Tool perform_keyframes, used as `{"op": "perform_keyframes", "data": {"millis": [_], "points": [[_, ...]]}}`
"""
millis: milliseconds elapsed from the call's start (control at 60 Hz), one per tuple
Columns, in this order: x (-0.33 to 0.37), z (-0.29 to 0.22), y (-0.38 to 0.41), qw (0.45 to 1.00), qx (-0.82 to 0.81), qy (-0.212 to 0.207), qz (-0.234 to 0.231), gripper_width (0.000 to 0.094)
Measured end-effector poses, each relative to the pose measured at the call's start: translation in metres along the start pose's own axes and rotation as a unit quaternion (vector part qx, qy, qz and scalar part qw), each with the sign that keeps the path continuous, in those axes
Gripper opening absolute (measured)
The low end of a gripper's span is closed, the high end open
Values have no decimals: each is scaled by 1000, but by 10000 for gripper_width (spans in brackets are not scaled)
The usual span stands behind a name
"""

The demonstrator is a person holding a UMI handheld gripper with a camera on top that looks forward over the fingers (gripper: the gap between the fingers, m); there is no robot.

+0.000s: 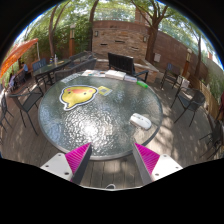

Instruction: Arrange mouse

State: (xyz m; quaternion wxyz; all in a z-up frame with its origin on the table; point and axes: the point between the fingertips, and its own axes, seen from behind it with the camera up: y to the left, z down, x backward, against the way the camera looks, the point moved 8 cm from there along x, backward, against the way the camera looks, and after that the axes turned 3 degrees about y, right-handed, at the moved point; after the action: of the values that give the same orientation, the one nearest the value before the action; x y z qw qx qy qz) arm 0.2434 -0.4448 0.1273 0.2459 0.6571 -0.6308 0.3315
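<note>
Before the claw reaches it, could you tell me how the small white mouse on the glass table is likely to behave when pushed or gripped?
The mouse looks small and rounded, so probably light and rigid. It lies on a smooth glass table, so a push would likely slide it easily. Its curved shell might slip between the open claw unless gripped squarely.

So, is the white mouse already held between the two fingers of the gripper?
No, the white mouse lies on the round glass table, well beyond the open gripper, and nothing stands between its fingers.
</note>
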Motion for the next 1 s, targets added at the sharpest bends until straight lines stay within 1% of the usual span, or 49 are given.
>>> {"op": "perform_keyframes", "data": {"millis": [50, 117, 283, 467, 533, 667, 700, 750, 817, 833, 867, 933, 1000], "points": [[-24, -2, -32, 1000, -8, -7, 16, 851], [-52, -8, -63, 999, -19, -9, 31, 860], [-119, -26, -112, 998, -41, -15, 40, 856], [-169, -38, -133, 999, -27, -13, 31, 844], [-176, -45, -136, 999, -27, -19, 19, 841], [-190, -59, -147, 999, -26, -26, 22, 836], [-193, -61, -148, 999, -29, -26, 18, 819], [-198, -65, -147, 999, -38, -24, 5, 763], [-201, -65, -146, 998, -52, -21, -16, 598], [-201, -65, -148, 998, -53, -22, -13, 573], [-200, -65, -150, 999, -47, -21, -6, 557], [-199, -65, -148, 999, -39, -23, -11, 496], [-199, -65, -148, 999, -42, -24, -4, 438]]}}
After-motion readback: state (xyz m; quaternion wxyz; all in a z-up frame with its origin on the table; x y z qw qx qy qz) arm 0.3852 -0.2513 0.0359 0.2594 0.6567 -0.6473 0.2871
